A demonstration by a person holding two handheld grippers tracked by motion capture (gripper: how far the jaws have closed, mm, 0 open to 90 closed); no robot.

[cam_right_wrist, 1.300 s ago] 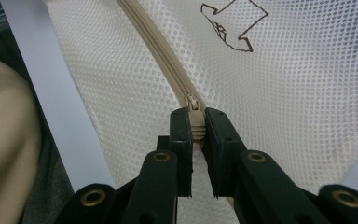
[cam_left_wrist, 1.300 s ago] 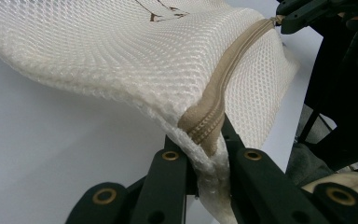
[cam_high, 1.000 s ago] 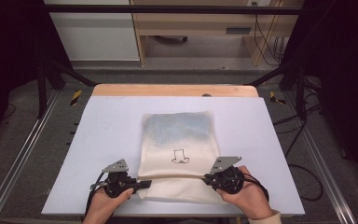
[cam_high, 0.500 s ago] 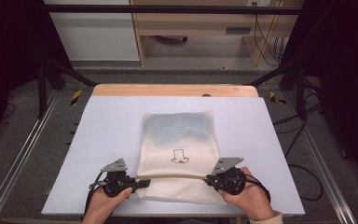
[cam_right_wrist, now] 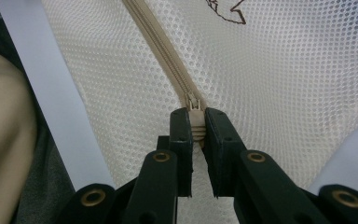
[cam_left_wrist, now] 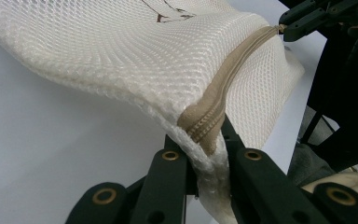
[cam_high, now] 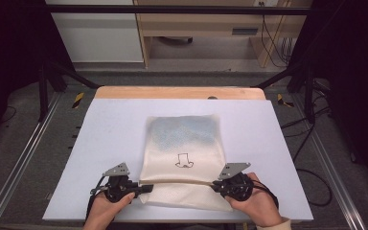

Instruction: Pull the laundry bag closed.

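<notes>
Two grippers hold one cream mesh laundry bag (cam_high: 184,160) lying flat on the pale blue table (cam_high: 105,129), each at an opposite end of its tan zipper (cam_high: 182,182). The left gripper (cam_high: 141,188) has its jaws pressed together on the bag's corner: in the left gripper view the mesh and the end of the zipper tape (cam_left_wrist: 209,119) are bunched between the two black jaws, and the fabric lifts slightly off the table just ahead of them. The right gripper (cam_high: 216,186) is pinching the zipper pull (cam_right_wrist: 196,122); in the right gripper view the small ribbed tab sits squeezed between the jaw tips, with the slider just beyond it and the closed teeth running away ahead and to the left.

The relation that matters is the line of the zipper. Its long axis runs straight from one gripper to the other, so from the right gripper the track leads directly toward the left one, and from the left gripper it stretches away toward the right one, which shows at the far upper right of that view. The zipper looks taut and fully closed along the whole stretch between them. My judgement is that the left grip serves as an anchor and the right gripper, already on the pull, is the one placed to draw the slider along this axis toward the left gripper. The rest of the bag, with its small embroidered outline (cam_high: 183,160), lies beyond both grippers.
</notes>
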